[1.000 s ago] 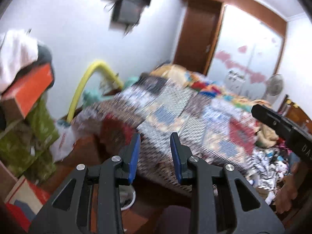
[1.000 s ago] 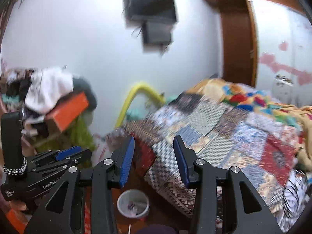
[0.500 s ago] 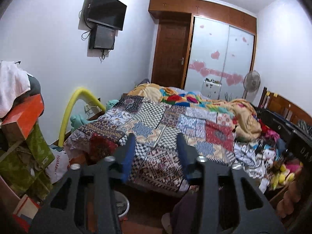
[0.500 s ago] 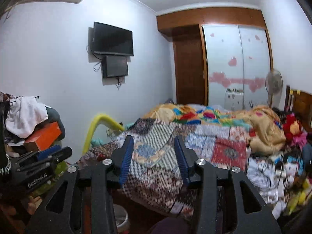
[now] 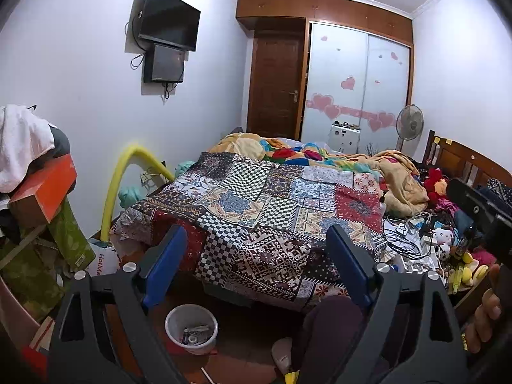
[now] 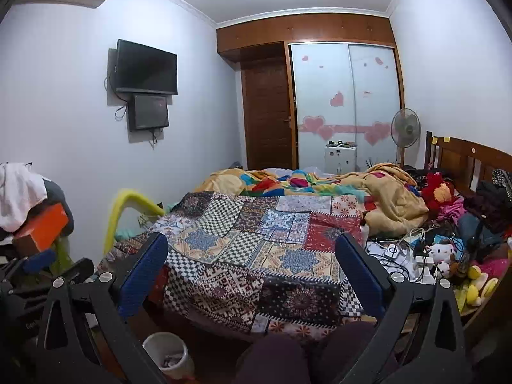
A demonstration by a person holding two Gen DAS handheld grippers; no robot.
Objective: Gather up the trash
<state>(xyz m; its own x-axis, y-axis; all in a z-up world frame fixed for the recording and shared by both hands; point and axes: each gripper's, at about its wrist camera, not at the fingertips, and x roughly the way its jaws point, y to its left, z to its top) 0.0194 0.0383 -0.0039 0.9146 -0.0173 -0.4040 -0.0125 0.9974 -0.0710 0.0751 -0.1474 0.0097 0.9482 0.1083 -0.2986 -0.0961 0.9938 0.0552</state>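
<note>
A small white trash bin [image 5: 191, 329] with scraps inside stands on the floor at the foot of the bed; it also shows in the right wrist view [image 6: 169, 359]. My left gripper [image 5: 256, 256] is open and empty, held above the bin and facing the bed. My right gripper [image 6: 252, 262] is open and empty, also facing the bed. A pile of cables, packets and small items [image 5: 412, 243] lies on the bed's right side [image 6: 403, 252]. No single trash item stands out.
A bed with a patchwork quilt [image 5: 272, 204] fills the middle. Boxes and clothes [image 5: 35, 185] are stacked at the left. A yellow foam tube [image 5: 128, 166] leans by the wall. Plush toys [image 6: 441, 249] sit at right. My knees [image 6: 304, 355] are below.
Both grippers tilted up and steadied from a blurred sweep. Both sets of jaws have opened much wider than half a second ago.
</note>
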